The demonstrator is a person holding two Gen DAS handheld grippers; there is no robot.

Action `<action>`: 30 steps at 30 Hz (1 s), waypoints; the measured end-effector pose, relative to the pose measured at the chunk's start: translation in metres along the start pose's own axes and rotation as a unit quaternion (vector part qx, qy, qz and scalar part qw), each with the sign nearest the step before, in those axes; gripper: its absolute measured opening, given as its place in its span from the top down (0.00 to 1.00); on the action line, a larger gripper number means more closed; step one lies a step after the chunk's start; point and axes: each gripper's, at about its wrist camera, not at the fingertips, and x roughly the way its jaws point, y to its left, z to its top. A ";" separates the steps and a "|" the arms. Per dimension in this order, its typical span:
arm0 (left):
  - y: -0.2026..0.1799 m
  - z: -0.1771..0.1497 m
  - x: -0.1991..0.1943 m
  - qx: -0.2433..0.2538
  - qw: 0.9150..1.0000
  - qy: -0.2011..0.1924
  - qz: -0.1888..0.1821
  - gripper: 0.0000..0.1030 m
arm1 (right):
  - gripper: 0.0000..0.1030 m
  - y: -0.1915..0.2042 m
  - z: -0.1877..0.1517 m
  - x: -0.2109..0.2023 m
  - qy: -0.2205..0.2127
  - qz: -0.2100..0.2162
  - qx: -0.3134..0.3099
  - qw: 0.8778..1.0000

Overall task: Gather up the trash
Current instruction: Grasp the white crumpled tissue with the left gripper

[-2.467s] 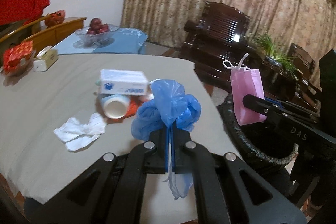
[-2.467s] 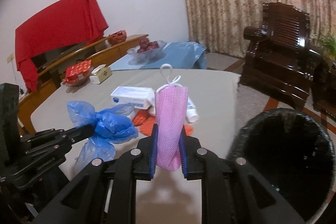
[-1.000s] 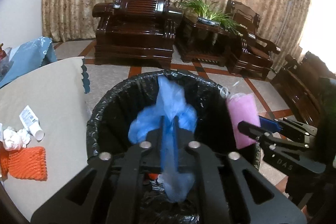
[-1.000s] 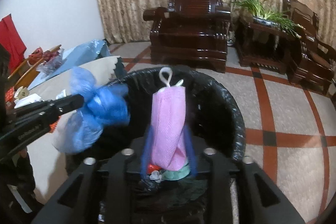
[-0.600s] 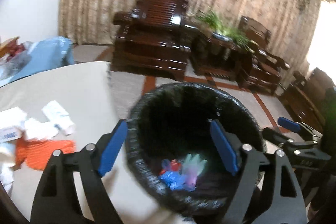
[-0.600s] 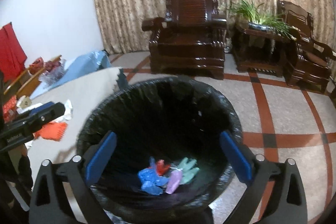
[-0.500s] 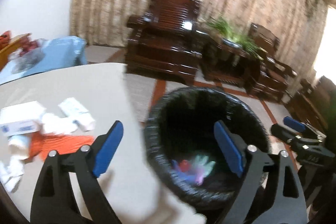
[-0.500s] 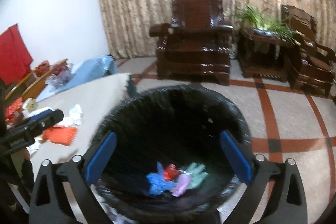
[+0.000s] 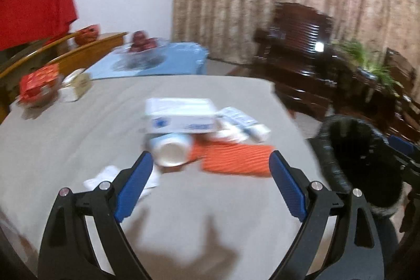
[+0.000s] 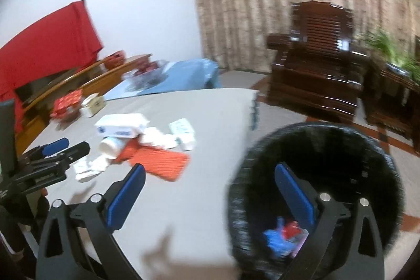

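Trash lies mid-table: a white and blue box (image 9: 181, 115), a white bottle (image 9: 170, 150) on its side, an orange mesh sleeve (image 9: 236, 158), a white tube (image 9: 245, 122) and crumpled tissue (image 9: 105, 175). My left gripper (image 9: 210, 185) is open and empty above the table, facing this pile. My right gripper (image 10: 210, 196) is open and empty over the table edge beside the black-lined bin (image 10: 315, 190). Blue and red trash (image 10: 282, 235) lies in the bin. The left gripper also shows in the right wrist view (image 10: 65, 147).
A tissue box (image 9: 76, 88) and a red packet (image 9: 39, 84) sit at the table's far left. A fruit bowl (image 9: 141, 46) stands on a blue-covered table behind. Dark wooden armchairs (image 10: 317, 57) and a plant (image 9: 372, 67) stand to the right.
Both grippers opened over the bin and dropped the blue bag and the pink mesh bag into it. Both then swung back left toward the table and the trash pile.
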 end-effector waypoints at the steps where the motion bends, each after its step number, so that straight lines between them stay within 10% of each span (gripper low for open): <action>1: 0.009 -0.002 0.000 -0.002 1.000 0.002 0.009 0.15 | 0.06 0.010 0.000 0.007 0.004 0.009 -0.006 1.000; 19: 0.086 -0.038 0.078 -0.060 0.992 0.088 0.069 0.17 | 0.06 0.061 -0.013 0.104 0.057 0.026 -0.033 0.998; 30: 0.094 -0.043 0.116 -0.072 0.986 0.129 0.078 0.38 | 0.06 0.068 -0.019 0.137 0.080 0.029 -0.044 0.995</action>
